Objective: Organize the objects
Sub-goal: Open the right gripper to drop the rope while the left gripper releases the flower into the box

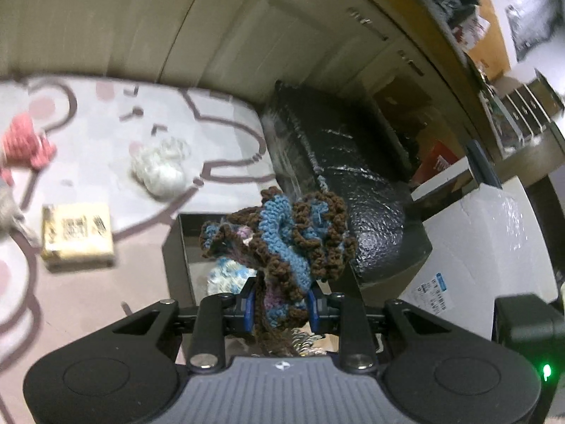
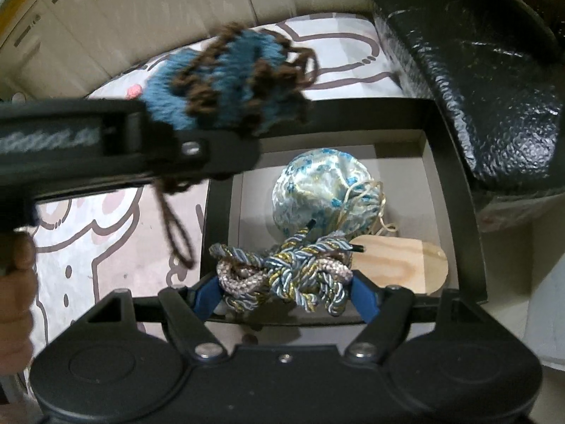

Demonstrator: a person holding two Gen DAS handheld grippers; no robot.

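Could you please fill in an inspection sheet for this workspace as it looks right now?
Surface: patterned mat, pale with brown outlines.
Job's things: open box holds a floral pouch and a wooden piece.
Clutter: white bundle, pink knit, small carton on the mat.
Grippers: left hand-held gripper shut on a blue-brown crochet piece; right hand-held gripper around a cord bundle, over the box.
Cables: nothing seen.
Surroundings: black textured case, cupboard doors.

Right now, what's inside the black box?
Inside the black box are a blue-flowered silky pouch and a flat wooden piece. The twisted cords in the right gripper cover the front floor.
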